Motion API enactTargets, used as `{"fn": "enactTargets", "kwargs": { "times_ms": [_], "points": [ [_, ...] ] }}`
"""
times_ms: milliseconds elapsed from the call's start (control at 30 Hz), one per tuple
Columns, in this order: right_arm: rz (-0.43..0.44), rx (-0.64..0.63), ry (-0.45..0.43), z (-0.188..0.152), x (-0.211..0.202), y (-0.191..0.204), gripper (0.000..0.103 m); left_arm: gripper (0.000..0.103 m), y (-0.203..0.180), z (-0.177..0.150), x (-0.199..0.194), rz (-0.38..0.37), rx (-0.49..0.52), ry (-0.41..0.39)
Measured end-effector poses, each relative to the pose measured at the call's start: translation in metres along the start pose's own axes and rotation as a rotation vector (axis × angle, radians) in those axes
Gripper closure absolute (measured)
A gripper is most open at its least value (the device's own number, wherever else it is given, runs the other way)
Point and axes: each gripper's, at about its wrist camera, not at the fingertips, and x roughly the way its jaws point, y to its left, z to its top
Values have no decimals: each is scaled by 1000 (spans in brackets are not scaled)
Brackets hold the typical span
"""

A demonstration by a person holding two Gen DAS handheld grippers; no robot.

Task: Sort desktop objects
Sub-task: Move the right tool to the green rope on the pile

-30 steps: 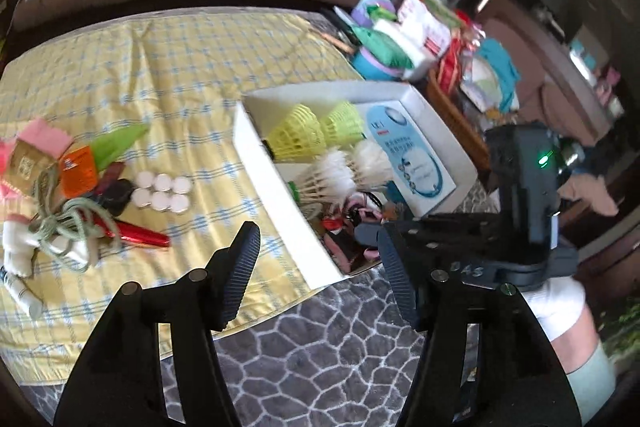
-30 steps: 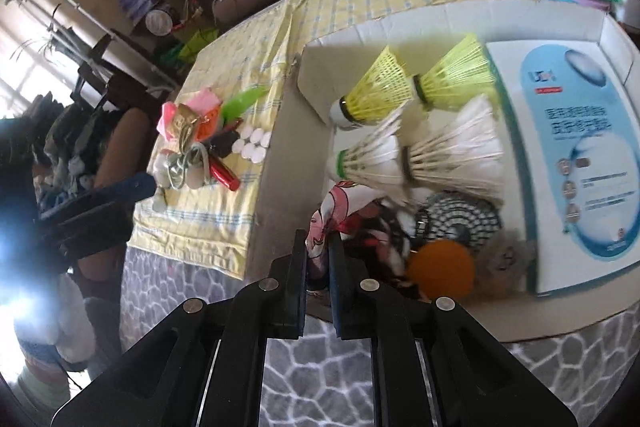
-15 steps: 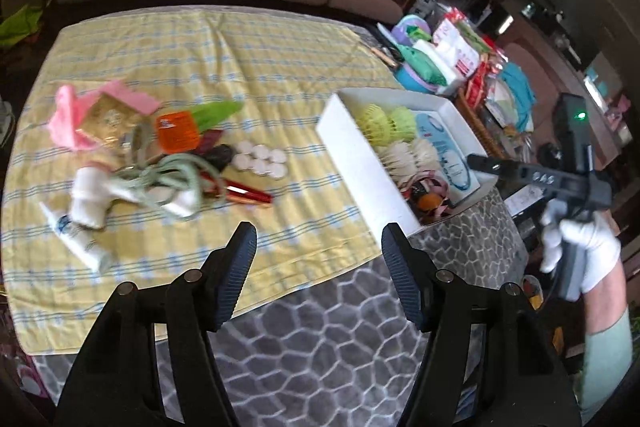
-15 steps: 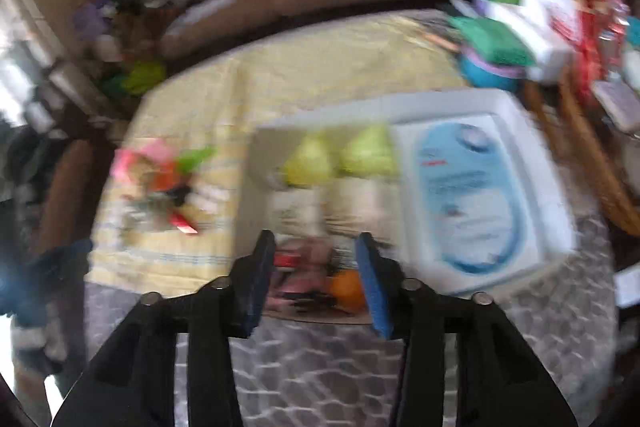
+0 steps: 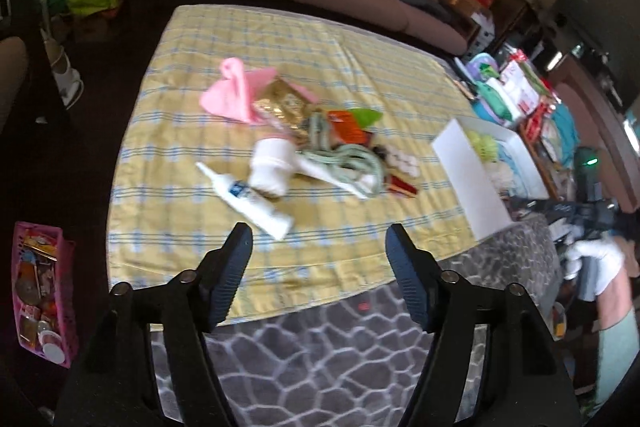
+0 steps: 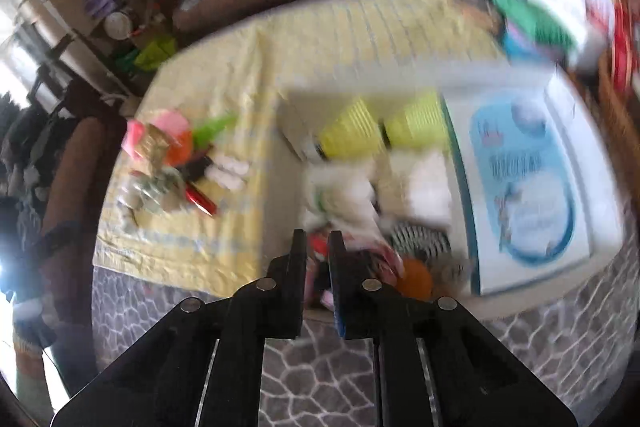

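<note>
Left claw point(image 5: 319, 247) swung from white box point(image 5: 466, 174) to face desk pile, jaws opening, empty | right claw point(image 6: 318, 247) lifted above box, closing, nothing held | white tube point(image 5: 249, 201) nearest, likely next pick.

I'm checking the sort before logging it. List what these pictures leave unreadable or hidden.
- Right wrist view: motion blur smears the white box; the print on its blue leaflet is unreadable.
- Right wrist view: the closing right hand-held gripper covers the box's near corner; nothing visibly sits between its fingers.
- Left wrist view: the box wall hides most contents.
- Left wrist view: the white tube label is too small to read.
</note>
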Motion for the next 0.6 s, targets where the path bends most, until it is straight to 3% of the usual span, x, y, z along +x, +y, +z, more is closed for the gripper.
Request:
{"fn": "enactTargets", "kwargs": {
  "times_ms": [67, 167, 400, 600],
  "points": [
    [37, -41, -60, 6, -10, 23, 70, 35, 2, -1, 4, 10, 11, -1],
    [82, -109, -97, 12, -5, 66, 55, 35, 1, -1, 16, -3, 20, 5],
    [126, -239, -8, 20, 82, 152, 51, 35, -7, -6, 44, -13, 64, 31],
    [110, -232, 46, 24, 152, 169, 51, 35, 0, -1, 57, -25, 82, 29]
  ]
}}
